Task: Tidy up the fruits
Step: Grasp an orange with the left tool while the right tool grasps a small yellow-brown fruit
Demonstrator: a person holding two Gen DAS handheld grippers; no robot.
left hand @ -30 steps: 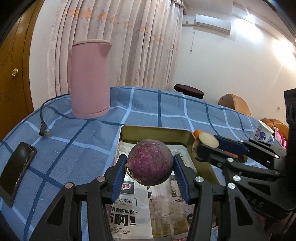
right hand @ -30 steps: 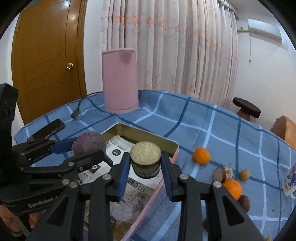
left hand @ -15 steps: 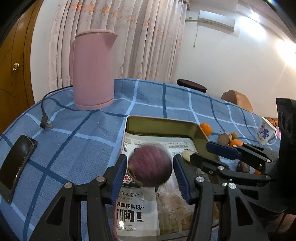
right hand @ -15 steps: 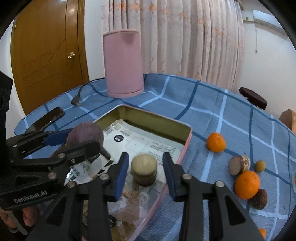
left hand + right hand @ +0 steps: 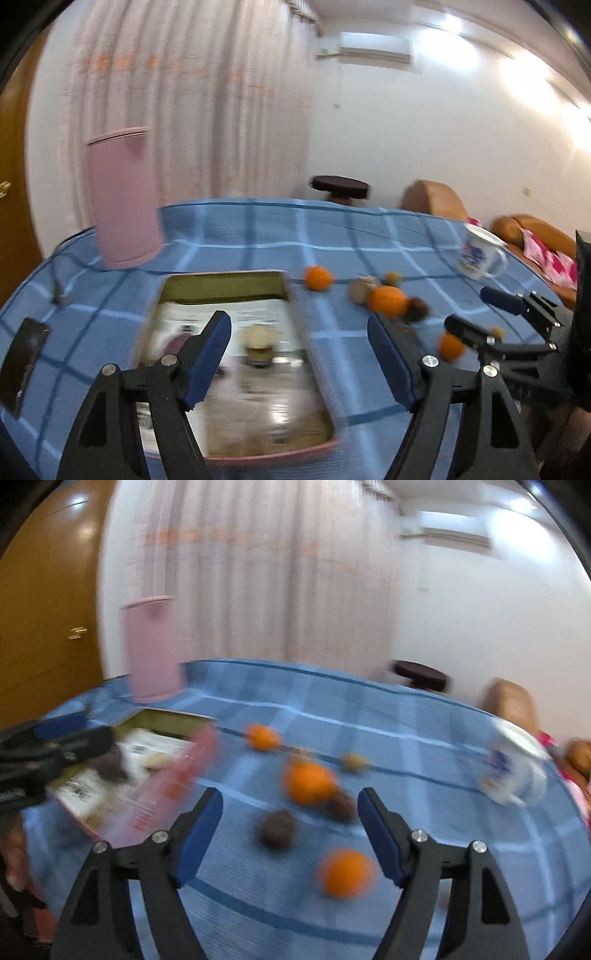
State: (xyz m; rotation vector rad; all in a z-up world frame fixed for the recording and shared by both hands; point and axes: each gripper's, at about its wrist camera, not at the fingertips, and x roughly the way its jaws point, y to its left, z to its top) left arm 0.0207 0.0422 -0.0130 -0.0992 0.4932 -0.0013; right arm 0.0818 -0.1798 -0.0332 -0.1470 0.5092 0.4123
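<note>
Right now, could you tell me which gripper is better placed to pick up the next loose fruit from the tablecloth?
Probably the right gripper: open and empty, it points at the loose oranges, one lying nearly between its fingers. The left gripper, also open, faces the tray.

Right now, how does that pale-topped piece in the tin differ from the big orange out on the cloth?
The pale-topped piece is a squat cut stub with a flat cream face and dark sides; the big orange is whole, round and bright. The piece sits inside the tin tray on printed paper; the orange lies on the blue checked cloth, beside smaller brown fruits. Neither is gripped.
</note>
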